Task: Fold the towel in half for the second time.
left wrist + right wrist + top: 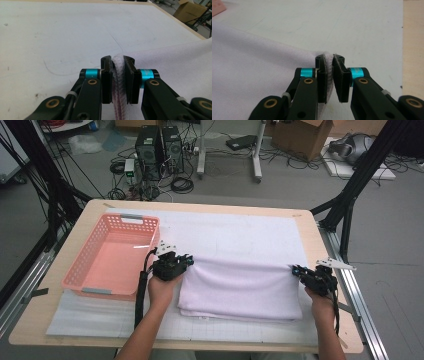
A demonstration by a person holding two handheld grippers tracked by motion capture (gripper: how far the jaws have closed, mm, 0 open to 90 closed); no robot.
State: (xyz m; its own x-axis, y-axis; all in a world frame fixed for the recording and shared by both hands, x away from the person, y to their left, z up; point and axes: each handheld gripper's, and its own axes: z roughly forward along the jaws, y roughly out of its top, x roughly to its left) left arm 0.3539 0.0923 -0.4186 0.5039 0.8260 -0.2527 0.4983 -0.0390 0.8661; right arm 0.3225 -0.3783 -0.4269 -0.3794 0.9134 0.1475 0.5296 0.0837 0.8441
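1. The folded white terry towel (242,287) lies at lower centre of the frame on the bench's white mat (240,232).
2. The left claw (186,261) pinches its upper left corner.
3. The right claw (296,269) pinches its upper right corner.
4. A pink plastic mesh basket (114,255) sits at left.

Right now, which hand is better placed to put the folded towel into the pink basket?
Left. The left gripper, shut on the towel, sits right beside the pink basket; the right gripper grips the far corner.

Folded towel (240,287) on mat (240,232), basket (112,255) to its left
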